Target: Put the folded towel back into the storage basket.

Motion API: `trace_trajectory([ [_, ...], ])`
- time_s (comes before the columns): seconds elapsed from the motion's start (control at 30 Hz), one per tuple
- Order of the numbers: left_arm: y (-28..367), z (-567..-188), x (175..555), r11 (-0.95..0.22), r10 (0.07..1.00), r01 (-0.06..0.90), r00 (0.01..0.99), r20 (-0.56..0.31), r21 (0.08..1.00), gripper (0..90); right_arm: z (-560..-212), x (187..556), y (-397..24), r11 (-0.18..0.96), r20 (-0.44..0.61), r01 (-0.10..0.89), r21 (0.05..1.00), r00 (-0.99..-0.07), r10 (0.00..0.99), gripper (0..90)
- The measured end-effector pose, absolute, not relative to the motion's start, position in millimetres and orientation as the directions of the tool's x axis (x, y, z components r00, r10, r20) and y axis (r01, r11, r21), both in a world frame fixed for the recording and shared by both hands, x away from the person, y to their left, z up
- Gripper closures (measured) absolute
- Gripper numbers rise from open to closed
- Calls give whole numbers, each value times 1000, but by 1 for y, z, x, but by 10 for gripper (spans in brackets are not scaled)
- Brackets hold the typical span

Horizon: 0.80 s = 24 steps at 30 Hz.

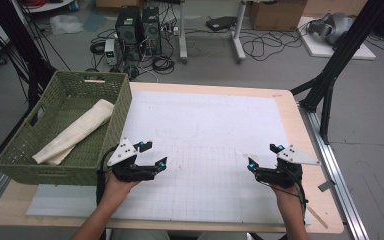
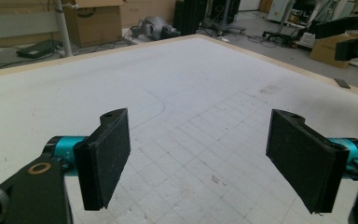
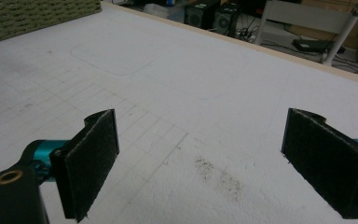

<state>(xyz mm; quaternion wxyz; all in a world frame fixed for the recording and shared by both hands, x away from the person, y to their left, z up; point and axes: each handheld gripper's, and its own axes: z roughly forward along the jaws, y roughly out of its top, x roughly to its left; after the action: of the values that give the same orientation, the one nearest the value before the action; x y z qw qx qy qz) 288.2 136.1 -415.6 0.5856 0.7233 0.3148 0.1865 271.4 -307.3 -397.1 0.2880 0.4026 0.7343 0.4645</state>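
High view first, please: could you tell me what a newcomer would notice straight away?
The green woven basket at the table's left edge stands out, with a rolled cream cloth lying inside it. Over the white gridded mat, the left gripper and the right gripper hover with jaws wide open, holding nothing. A dark smudge marks the mat near the right gripper.

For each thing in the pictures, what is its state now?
left hand-held gripper: open, holding nothing, over the mat.
right hand-held gripper: open, holding nothing.
green basket: upright at the table's left edge.
cloth: rolled, lying inside the basket.
white mat: flat, bare.
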Motion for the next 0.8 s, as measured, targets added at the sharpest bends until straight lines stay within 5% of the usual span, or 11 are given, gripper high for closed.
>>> trace_trajectory([
  [0.8, 134, -423, 284, -142, 671, 248, 736, -91, 958, 226, -402, 269, -310, 242, -45, 340, 909, -497, 867, 104],
])
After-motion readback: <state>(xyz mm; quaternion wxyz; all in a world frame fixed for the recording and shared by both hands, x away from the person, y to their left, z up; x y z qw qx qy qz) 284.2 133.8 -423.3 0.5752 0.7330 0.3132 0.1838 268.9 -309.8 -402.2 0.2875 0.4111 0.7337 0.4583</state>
